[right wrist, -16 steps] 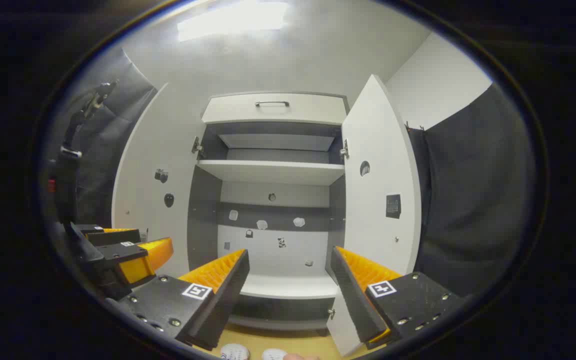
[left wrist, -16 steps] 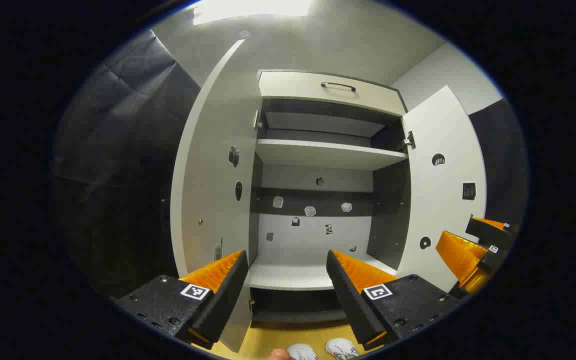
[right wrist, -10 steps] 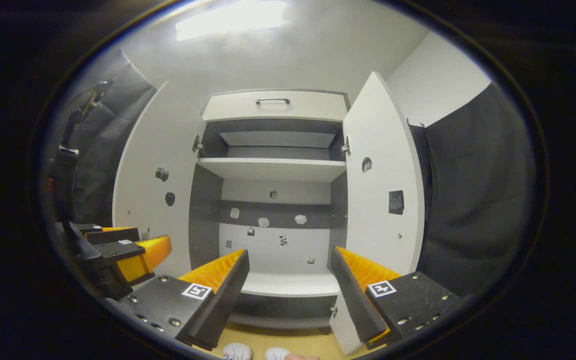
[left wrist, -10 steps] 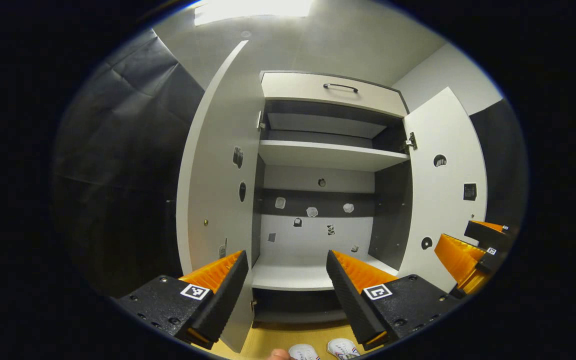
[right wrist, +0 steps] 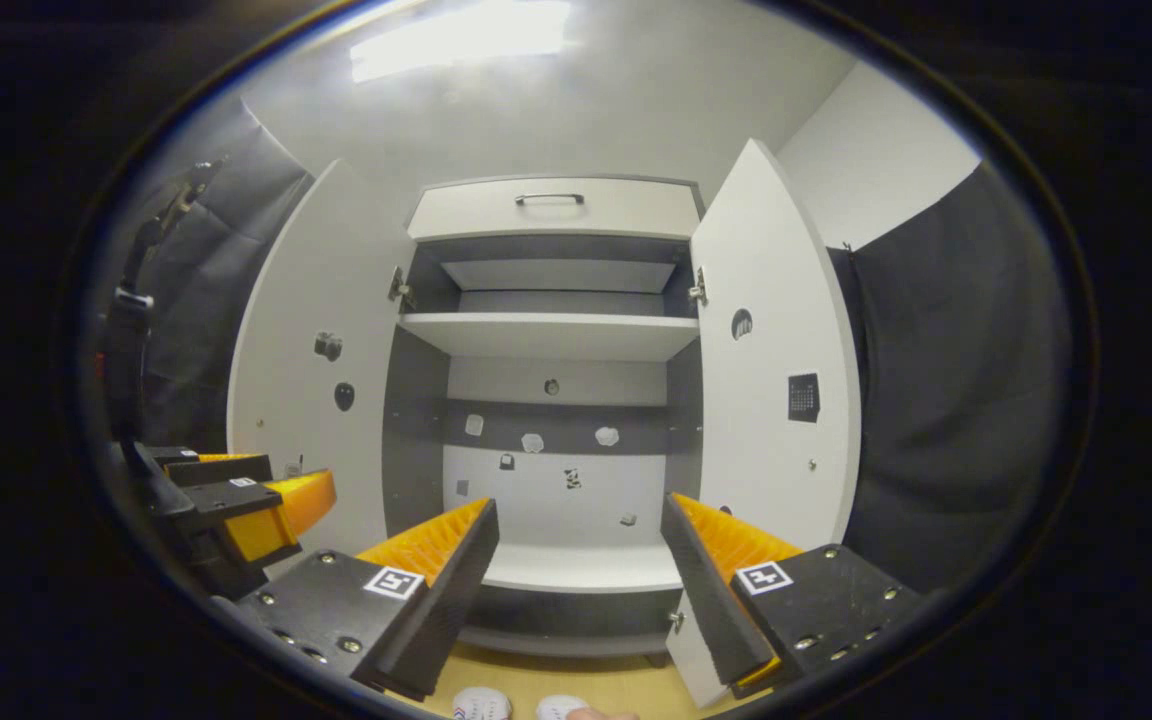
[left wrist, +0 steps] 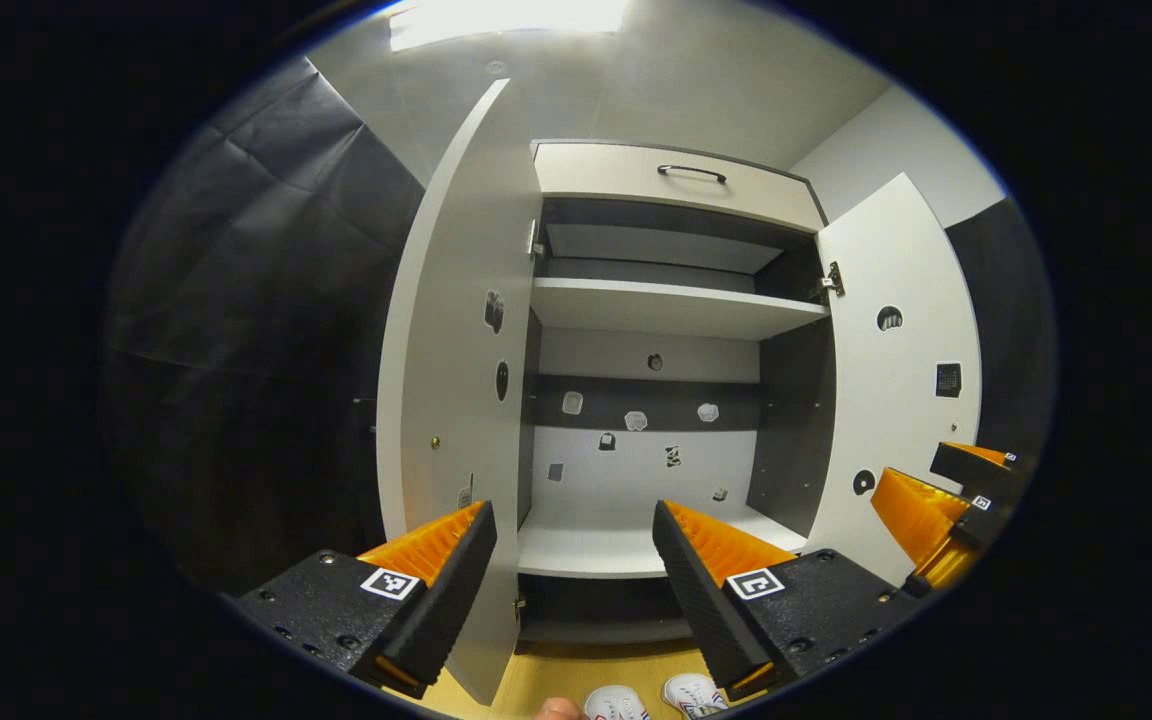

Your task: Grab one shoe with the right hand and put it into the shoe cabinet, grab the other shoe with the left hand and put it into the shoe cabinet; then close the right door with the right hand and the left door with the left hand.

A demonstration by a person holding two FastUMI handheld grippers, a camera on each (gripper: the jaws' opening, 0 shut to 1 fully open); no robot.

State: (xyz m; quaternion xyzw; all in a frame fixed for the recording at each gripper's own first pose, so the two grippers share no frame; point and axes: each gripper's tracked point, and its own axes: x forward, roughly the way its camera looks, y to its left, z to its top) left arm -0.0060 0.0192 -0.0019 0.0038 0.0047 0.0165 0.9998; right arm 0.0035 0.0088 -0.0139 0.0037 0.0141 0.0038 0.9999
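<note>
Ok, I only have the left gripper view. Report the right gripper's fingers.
Observer: In the right gripper view, the right gripper is open, with nothing between its fingers.
Operator: Now give me the bottom of the right door.
Observer: The right door stands wide open. In that view its lower corner shows over the wooden floor, to the right of the shoes.

White shoes [left wrist: 651, 702] before open cabinet [left wrist: 671, 300]

Right gripper [right wrist: 576, 560], jaws apart and empty, faces the open shoe cabinet [right wrist: 556, 335]; two shoes [right wrist: 521, 706] lie below.
</note>
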